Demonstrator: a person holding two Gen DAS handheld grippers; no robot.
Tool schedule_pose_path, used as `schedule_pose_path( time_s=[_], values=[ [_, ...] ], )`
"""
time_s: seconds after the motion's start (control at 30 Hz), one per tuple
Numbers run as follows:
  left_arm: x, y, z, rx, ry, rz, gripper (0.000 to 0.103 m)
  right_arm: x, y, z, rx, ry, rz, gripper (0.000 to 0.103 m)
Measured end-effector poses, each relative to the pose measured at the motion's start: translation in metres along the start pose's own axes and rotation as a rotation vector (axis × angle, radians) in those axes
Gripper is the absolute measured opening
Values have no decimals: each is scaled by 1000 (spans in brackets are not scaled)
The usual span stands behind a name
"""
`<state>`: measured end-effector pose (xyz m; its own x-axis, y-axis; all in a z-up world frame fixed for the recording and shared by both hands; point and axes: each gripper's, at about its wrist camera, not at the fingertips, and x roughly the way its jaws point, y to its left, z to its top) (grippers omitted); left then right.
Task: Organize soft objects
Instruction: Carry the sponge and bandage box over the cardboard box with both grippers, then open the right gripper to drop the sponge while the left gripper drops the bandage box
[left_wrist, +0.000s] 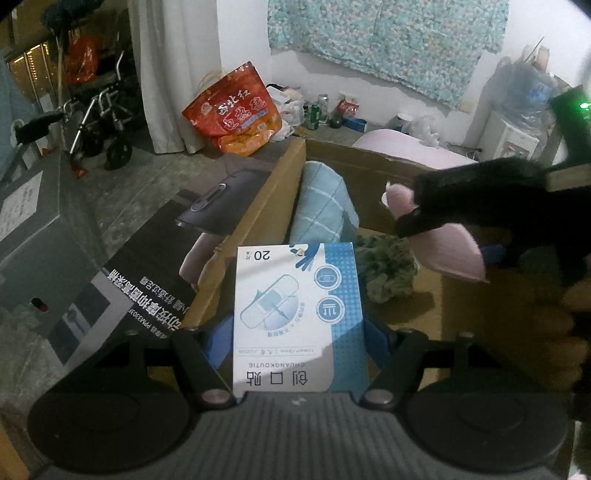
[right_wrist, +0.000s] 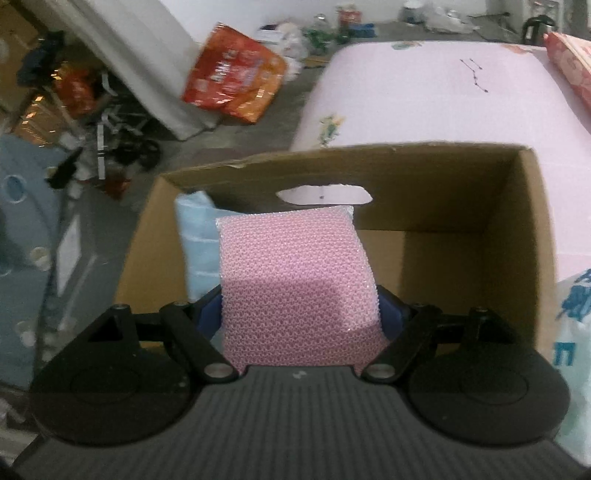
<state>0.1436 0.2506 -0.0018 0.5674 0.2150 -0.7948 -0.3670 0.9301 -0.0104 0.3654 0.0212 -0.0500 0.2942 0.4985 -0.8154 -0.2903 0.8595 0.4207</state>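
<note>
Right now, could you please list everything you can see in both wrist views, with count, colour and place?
Cardboard box: one, brown, open, below both grippers.
Towel: one, light blue checked, standing in the box at its left wall.
Green cloth: one, dark green, crumpled on the box floor.
Plaster packet: one, white and blue, between the left gripper's fingers.
Sponge: one, pink mesh, between the right gripper's fingers.
Snack bag: one, orange-red, on the floor by the wall.
Printed carton: one, dark, left of the box.
Bed sheet: one, pale pink, behind the box.
Left gripper: shut on the packet.
Right gripper: shut on the sponge.
</note>
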Motion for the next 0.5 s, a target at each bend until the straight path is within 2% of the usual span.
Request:
schedule_pose_path(
  time_s=[0.13,0.23,0.43,0.5],
  values=[
    [6,0,-2,-1,14,-1,73,28,2,-4,-21,31,-82,85],
    [8,-3,-3,6,21,-4,73,37,2,-6,-70,23,-123,87],
    [7,-10,0,23,14,-4,73,18,5,0,-91,-21,-66,98],
    [7,-12,0,26,13,-1,73,13,2,2,-71,-24,-49,99]
  ],
)
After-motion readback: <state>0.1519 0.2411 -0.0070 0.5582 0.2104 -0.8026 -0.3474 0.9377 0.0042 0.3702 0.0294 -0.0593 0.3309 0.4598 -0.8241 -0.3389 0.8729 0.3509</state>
